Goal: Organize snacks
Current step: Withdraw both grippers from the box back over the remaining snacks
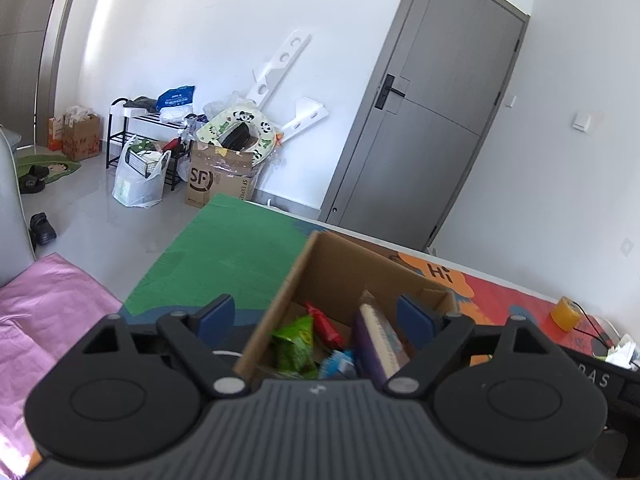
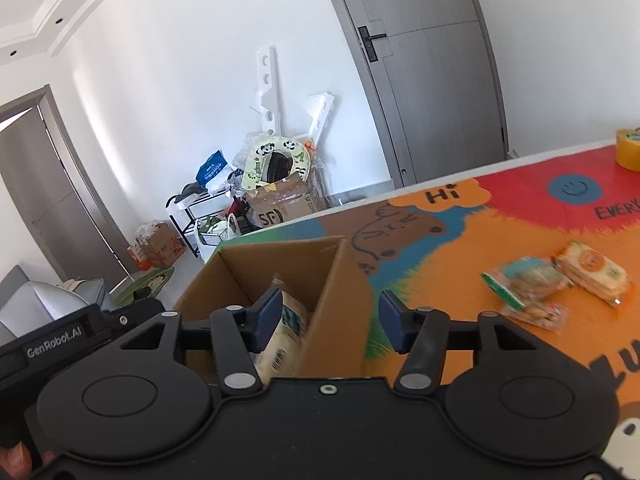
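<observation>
Left tongs [image 1: 316, 316], right tongs [image 2: 328, 320] agape

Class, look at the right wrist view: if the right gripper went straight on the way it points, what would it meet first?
Probably the cardboard box: its right wall stands between the open fingers of the right gripper, just ahead. Depth is hard to judge in this fisheye view.

The cardboard box [image 2: 280, 280] stands on the tabletop [image 2: 460, 248] at lower centre, snacks inside. Two snack packets [image 2: 560, 280] lie at right, a tape roll [image 2: 628, 148] beyond them.
</observation>
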A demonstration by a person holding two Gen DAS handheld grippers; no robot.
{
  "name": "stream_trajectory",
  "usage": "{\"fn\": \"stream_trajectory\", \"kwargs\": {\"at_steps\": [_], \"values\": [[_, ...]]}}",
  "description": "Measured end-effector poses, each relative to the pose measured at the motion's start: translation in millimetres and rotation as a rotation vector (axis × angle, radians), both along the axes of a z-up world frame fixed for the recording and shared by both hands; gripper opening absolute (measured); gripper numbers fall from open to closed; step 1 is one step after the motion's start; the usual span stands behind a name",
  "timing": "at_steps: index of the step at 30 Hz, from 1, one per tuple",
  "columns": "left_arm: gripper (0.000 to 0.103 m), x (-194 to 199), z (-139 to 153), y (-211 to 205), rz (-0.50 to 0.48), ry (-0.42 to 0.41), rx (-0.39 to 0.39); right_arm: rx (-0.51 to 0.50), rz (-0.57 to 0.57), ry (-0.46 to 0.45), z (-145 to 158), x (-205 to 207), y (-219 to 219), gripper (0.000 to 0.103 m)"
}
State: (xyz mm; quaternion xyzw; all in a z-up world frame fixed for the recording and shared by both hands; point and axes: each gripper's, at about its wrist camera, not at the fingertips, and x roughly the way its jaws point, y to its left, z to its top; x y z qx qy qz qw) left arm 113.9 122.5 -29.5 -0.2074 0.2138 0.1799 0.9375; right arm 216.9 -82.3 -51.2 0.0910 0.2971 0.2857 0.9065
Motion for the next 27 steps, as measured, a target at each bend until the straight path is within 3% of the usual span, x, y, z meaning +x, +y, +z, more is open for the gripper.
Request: {"fn": "stream_trajectory", "kwargs": {"at_steps": [14,27], "values": [[0.092,5.4,3.9,-58.3,-0.104,0.026,0.050,0.036,-0.036,0.018,-0.2,-16.5,-61.9,0.065],[0.093,11.8,-3.5,-103.3,-0.194,0.086,0.034,0.027,-0.088,0.031,-5.3,-22.9,-118.5,0.081]]}}
